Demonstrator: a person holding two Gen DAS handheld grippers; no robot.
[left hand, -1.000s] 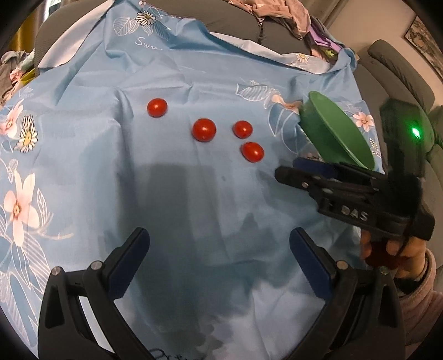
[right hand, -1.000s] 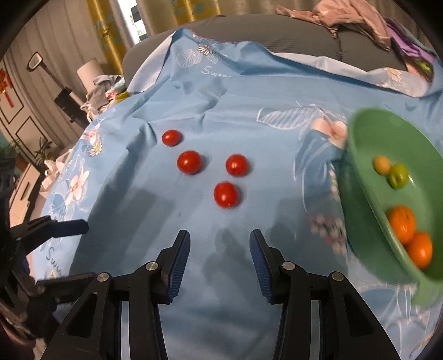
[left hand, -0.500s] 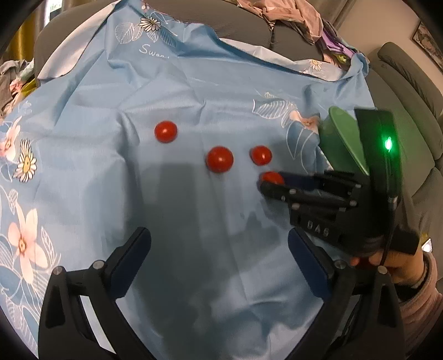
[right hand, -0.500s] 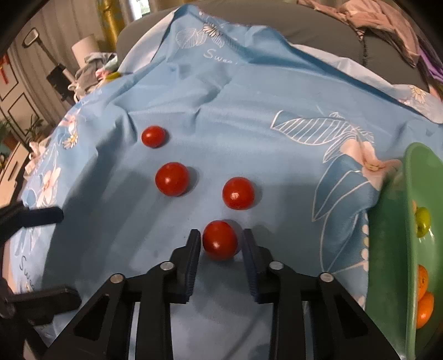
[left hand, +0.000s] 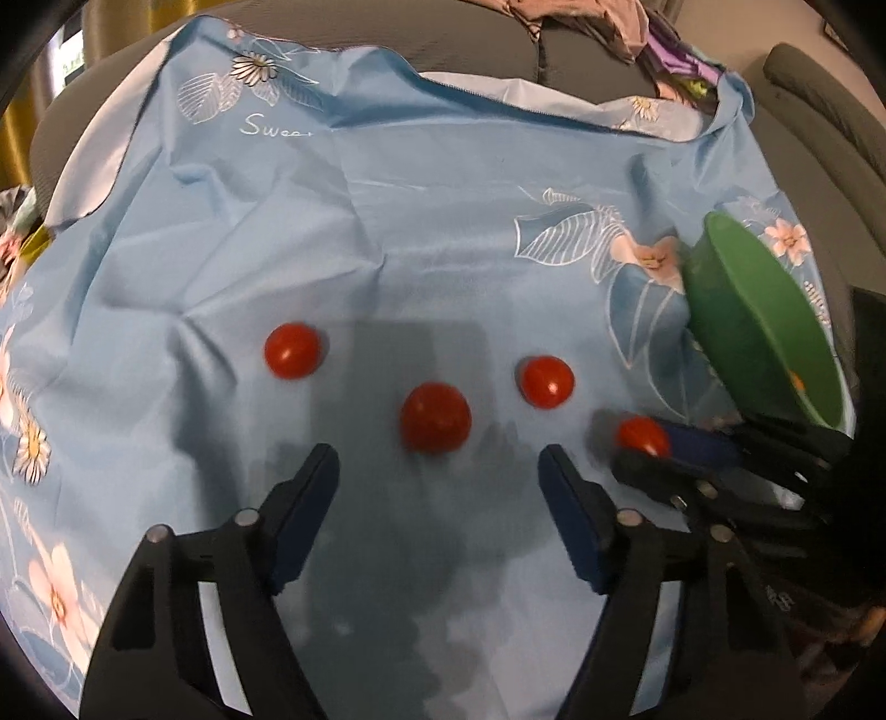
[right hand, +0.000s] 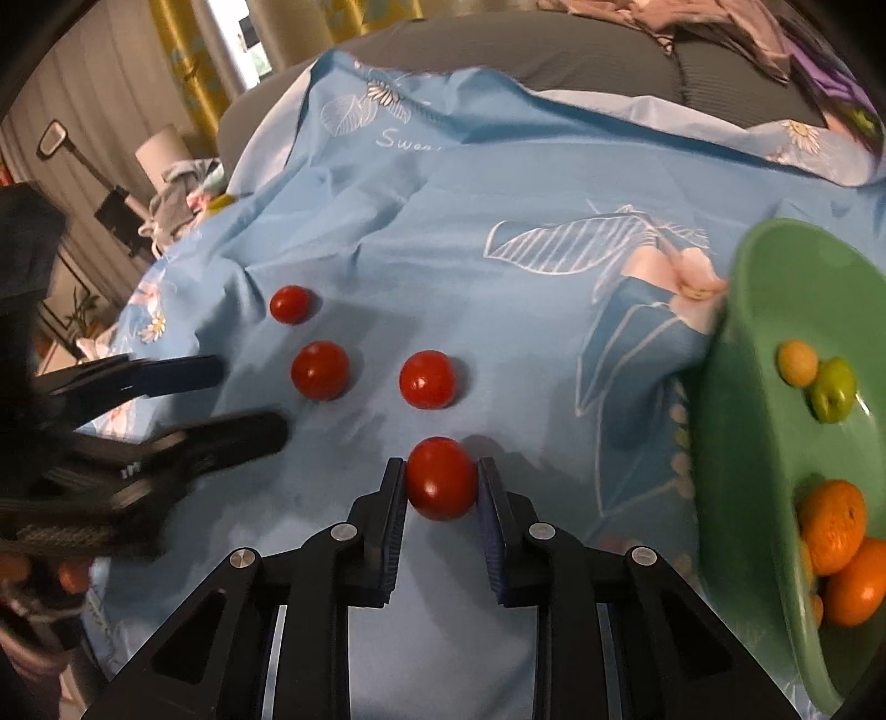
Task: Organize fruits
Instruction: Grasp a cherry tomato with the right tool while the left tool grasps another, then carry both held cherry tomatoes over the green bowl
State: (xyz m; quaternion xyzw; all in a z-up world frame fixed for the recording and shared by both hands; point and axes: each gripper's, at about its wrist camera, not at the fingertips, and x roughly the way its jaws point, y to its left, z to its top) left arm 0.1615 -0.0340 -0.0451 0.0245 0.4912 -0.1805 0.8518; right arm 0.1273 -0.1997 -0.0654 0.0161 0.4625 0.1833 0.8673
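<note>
Several red cherry tomatoes lie on a blue floral cloth. My right gripper is shut on the nearest tomato, which also shows in the left wrist view between the right gripper's fingers. My left gripper is open and empty, just short of the middle tomato, which shows in the right wrist view. Two more tomatoes lie beyond. A green bowl at the right holds oranges and small green and yellow fruits.
The cloth covers a grey sofa with clothes piled at the back right. The bowl stands tilted at the cloth's right edge. A room with curtains and clutter lies to the left.
My right gripper closed on the nearest tomato. My left gripper moved forward toward the middle tomato, still open.
</note>
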